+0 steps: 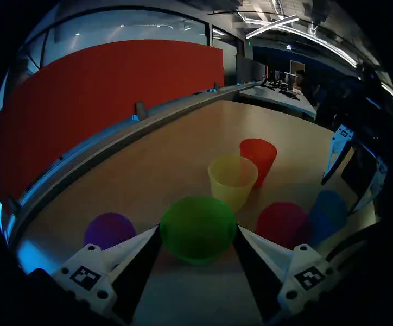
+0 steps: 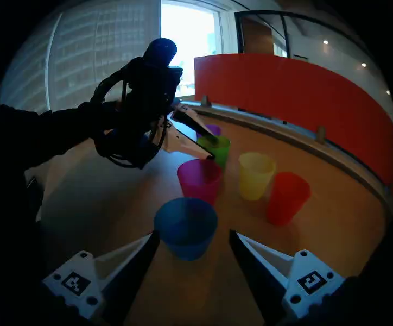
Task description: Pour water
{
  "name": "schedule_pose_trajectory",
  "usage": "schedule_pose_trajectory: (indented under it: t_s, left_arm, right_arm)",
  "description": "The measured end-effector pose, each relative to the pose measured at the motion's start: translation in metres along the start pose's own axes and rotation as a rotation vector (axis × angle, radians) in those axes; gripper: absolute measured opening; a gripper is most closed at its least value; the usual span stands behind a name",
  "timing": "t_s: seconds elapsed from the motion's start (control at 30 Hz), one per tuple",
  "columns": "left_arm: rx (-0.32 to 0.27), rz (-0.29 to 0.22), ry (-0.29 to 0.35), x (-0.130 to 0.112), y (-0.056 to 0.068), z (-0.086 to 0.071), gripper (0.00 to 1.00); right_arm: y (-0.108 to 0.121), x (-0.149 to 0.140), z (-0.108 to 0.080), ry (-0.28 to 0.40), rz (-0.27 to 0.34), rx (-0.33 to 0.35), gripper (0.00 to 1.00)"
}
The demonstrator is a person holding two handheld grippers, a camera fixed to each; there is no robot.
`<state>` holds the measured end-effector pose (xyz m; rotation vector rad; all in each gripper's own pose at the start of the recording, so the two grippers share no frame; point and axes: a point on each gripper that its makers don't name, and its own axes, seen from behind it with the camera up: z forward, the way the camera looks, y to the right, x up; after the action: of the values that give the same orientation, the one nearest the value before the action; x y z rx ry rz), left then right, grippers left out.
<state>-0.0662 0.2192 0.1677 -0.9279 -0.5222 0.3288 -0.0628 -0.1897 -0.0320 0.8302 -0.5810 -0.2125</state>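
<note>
A green cup (image 1: 197,228) stands on the wooden table (image 1: 164,163), and my left gripper (image 1: 197,236) is shut on it, one finger touching each side. From the right gripper view, a hand holds that left gripper (image 2: 213,148) around the green cup (image 2: 216,149). My right gripper (image 2: 194,236) is open, with a blue cup (image 2: 185,225) just ahead between its fingertips and a gap on the right side. In the left gripper view the right gripper (image 1: 354,168) hangs above the blue cup (image 1: 329,214). No water is visible in any cup.
Yellow (image 1: 232,179), red (image 1: 259,155), magenta (image 1: 280,223) and purple (image 1: 109,229) cups stand close around the green one. A red partition (image 1: 104,92) with a grey rail runs along the table's far edge. A dark sleeve (image 2: 50,136) reaches in from the left.
</note>
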Motion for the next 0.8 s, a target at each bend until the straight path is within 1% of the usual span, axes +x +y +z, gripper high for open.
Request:
schedule_pose_trajectory:
  t_s: [0.17, 0.5, 0.8]
  left_arm:
    - [0.014, 0.01, -0.001, -0.001, -0.002, -0.006, 0.89]
    - [0.017, 0.012, 0.0, -0.005, 0.001, -0.015, 0.89]
    - [0.018, -0.009, 0.005, -0.009, 0.002, -0.026, 0.89]
  right_arm:
    - [-0.003, -0.002, 0.006, -0.004, -0.008, 0.006, 0.99]
    - [-0.009, -0.006, 0.023, -0.009, -0.039, 0.008, 0.99]
    - [-0.009, -0.004, 0.041, -0.008, -0.058, 0.013, 0.99]
